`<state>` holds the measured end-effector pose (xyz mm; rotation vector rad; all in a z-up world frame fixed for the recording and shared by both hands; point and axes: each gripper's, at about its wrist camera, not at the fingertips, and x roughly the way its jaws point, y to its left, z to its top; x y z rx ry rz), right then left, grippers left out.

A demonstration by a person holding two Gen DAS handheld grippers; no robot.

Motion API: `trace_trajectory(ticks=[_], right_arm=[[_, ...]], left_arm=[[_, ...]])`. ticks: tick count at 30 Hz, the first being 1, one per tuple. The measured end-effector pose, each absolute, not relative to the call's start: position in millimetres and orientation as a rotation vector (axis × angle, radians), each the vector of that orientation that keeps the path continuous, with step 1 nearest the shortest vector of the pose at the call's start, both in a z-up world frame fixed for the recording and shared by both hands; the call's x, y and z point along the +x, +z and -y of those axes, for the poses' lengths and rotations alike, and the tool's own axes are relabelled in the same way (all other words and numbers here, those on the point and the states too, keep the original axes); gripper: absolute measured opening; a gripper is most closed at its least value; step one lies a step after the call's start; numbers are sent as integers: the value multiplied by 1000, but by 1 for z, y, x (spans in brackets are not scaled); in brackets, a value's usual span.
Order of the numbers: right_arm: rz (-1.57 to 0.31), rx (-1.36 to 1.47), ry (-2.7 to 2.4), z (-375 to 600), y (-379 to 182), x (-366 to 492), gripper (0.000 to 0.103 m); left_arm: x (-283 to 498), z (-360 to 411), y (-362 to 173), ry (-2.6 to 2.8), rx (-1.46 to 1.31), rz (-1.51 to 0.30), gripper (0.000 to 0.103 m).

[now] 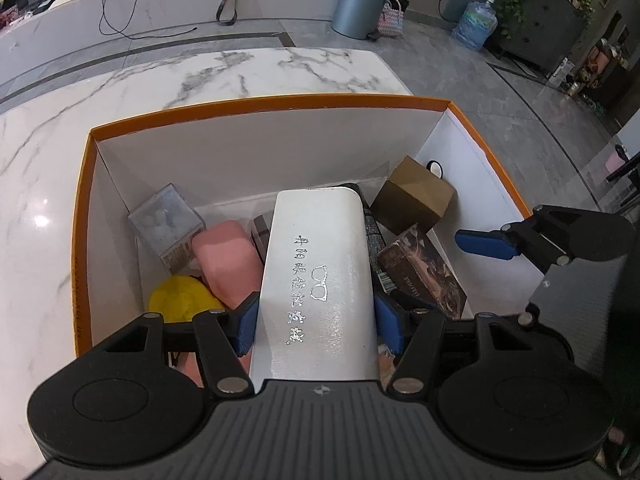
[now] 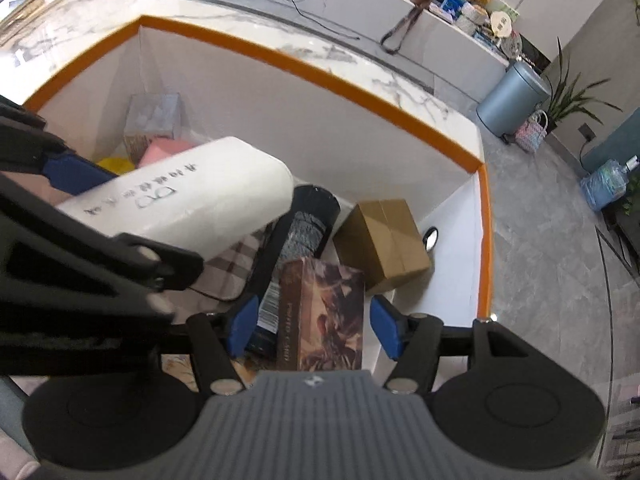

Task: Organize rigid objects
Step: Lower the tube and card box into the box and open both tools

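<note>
the left gripper is clamped on a white rounded glasses case with silver lettering, held at centre frame above the clutter in the orange-rimmed white cardboard box, probably for setting down inside. low in the right wrist view, the right gripper has its blue pads apart, straddling a brown illustrated carton without pressing it, which lies on the pile.

Dim indoor light; glare spot on marble table; strong fisheye edge bending; right view slightly blurred.
</note>
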<state>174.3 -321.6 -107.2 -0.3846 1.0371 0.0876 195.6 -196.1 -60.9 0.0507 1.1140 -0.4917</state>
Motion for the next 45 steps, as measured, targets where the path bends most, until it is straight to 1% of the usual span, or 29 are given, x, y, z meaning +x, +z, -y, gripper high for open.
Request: trace_trajectory(ticks=[7, 25, 30, 32, 35, 38, 40, 45], right_arm=[[-1026, -374, 114, 320, -104, 172, 64], [-1029, -389, 129, 315, -110, 170, 67], [-1021, -387, 130, 315, -107, 170, 68], [-1015, -383, 128, 315, -105, 169, 69], [-1001, -374, 125, 314, -101, 168, 73], [-986, -357, 129, 312, -95, 167, 73], [-973, -336, 134, 311, -89, 164, 77], [-937, -302, 140, 305, -75, 156, 80]], left_arm=[[201, 199, -68, -476, 0, -1138, 69], [205, 195, -80, -462, 7, -1179, 69], [205, 194, -77, -460, 5, -1168, 71], [203, 193, -74, -463, 6, -1156, 72], [198, 192, -66, -468, 26, -1110, 72], [190, 191, -54, -480, 69, -1043, 72], [183, 188, -44, -482, 96, -993, 72], [163, 175, -20, -483, 133, -876, 72]])
